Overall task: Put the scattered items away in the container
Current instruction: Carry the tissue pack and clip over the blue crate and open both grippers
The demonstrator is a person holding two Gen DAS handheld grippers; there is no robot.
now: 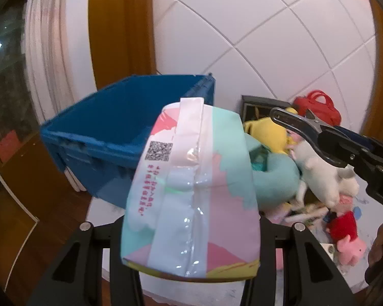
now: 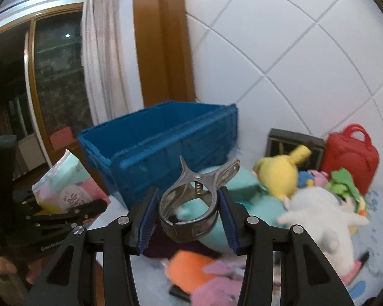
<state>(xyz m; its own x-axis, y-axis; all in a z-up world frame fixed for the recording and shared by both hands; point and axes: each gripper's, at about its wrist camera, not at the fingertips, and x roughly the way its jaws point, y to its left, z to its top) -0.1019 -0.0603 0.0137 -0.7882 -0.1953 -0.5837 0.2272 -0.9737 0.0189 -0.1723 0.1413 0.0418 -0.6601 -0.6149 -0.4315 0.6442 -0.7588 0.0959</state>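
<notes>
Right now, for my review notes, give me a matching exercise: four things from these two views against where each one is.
Things:
1. tissue pack
2. metal clamp
3. red bag
4. blue crate

Places:
A. against the tiled wall, at the back of the toy pile
B. between the fingers of the right gripper
C. standing open, nothing visible inside
D. between the fingers of the left gripper

Pairs: 1-D, 2-B, 3-A, 4-C
</notes>
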